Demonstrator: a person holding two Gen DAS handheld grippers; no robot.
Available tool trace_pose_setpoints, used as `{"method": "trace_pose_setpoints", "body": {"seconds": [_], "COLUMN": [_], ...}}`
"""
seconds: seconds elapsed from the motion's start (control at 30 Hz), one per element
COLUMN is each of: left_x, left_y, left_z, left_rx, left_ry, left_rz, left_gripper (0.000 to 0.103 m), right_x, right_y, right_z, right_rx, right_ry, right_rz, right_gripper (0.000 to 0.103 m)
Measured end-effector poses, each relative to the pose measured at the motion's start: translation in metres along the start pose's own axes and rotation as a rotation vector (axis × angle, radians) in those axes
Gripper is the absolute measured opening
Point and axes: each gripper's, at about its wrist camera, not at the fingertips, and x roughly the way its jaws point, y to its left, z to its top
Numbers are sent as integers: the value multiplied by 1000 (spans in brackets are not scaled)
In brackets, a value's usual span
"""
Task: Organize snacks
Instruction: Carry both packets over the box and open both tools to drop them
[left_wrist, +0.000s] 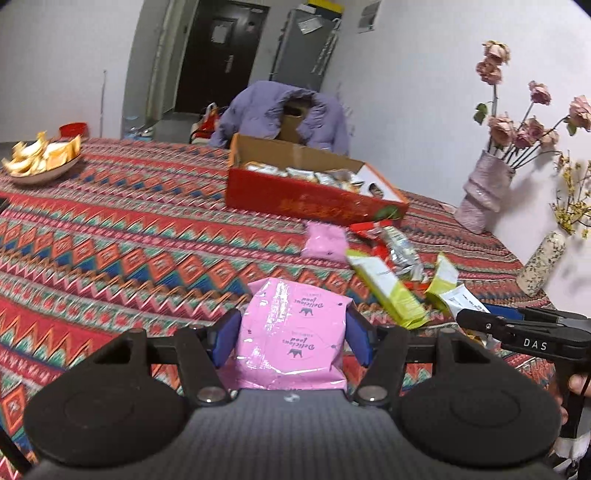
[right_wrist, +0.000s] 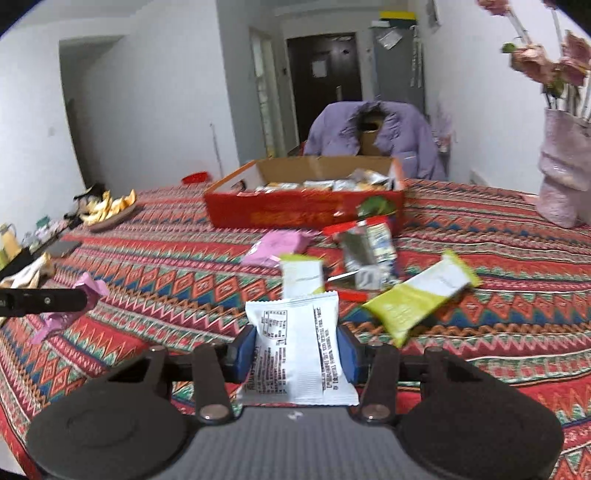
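My left gripper (left_wrist: 293, 334) is shut on a pink snack packet (left_wrist: 293, 332) held above the patterned tablecloth. My right gripper (right_wrist: 297, 349) is shut on a white snack packet (right_wrist: 295, 350) with black print. A red cardboard box (left_wrist: 314, 205) holding several packets stands farther back on the table; it also shows in the right wrist view (right_wrist: 295, 214). Loose snacks lie in front of it: another pink packet (right_wrist: 277, 245), a silver packet (right_wrist: 367, 254), and two yellow-green packets (right_wrist: 421, 295) (right_wrist: 301, 275). The left gripper with its pink packet shows at the right wrist view's left edge (right_wrist: 48, 301).
A bowl of golden snacks (left_wrist: 40, 158) sits far left. A pink vase with roses (left_wrist: 484, 188) and a speckled vase (left_wrist: 541, 264) stand on the right by the wall. A chair with a purple jacket (left_wrist: 280, 114) is behind the table. A phone (right_wrist: 62, 248) lies far left.
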Motion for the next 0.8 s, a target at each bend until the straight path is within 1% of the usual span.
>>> {"method": "trace_pose_setpoints", "body": {"seconds": [0.1, 0.17, 0.23, 0.33, 0.43, 0.5, 0.57, 0.67, 0.73, 0.8], "left_x": [10, 20, 32, 66, 112, 152, 191, 257, 296, 330], "left_y": [-7, -10, -8, -11, -19, -24, -27, -26, -24, -21], "left_z": [17, 38, 69, 125, 179, 211, 233, 255, 262, 265], "left_rx": [10, 18, 15, 27, 44, 33, 11, -24, -35, -37], "left_ry": [4, -8, -25, -15, -9, 2, 25, 82, 122, 154], "left_rz": [3, -9, -47, -48, -28, 1, 30, 51, 79, 113], "left_gripper": [62, 62, 62, 62, 62, 62, 62, 62, 62, 62], "right_x": [1, 6, 17, 41, 88, 128, 167, 229, 265, 296], "right_y": [-8, -15, -23, -35, -48, -54, -56, -60, -62, -58], "right_z": [11, 26, 50, 101, 154, 186, 207, 228, 234, 238], "right_rx": [12, 24, 34, 24, 34, 44, 44, 61, 78, 53], "right_ry": [-24, -39, -53, -76, -66, -36, -15, 47, 87, 115], "right_rz": [6, 30, 59, 94, 103, 105, 75, 50, 35, 5], "right_gripper": [46, 46, 46, 46, 46, 46, 46, 46, 46, 46]}}
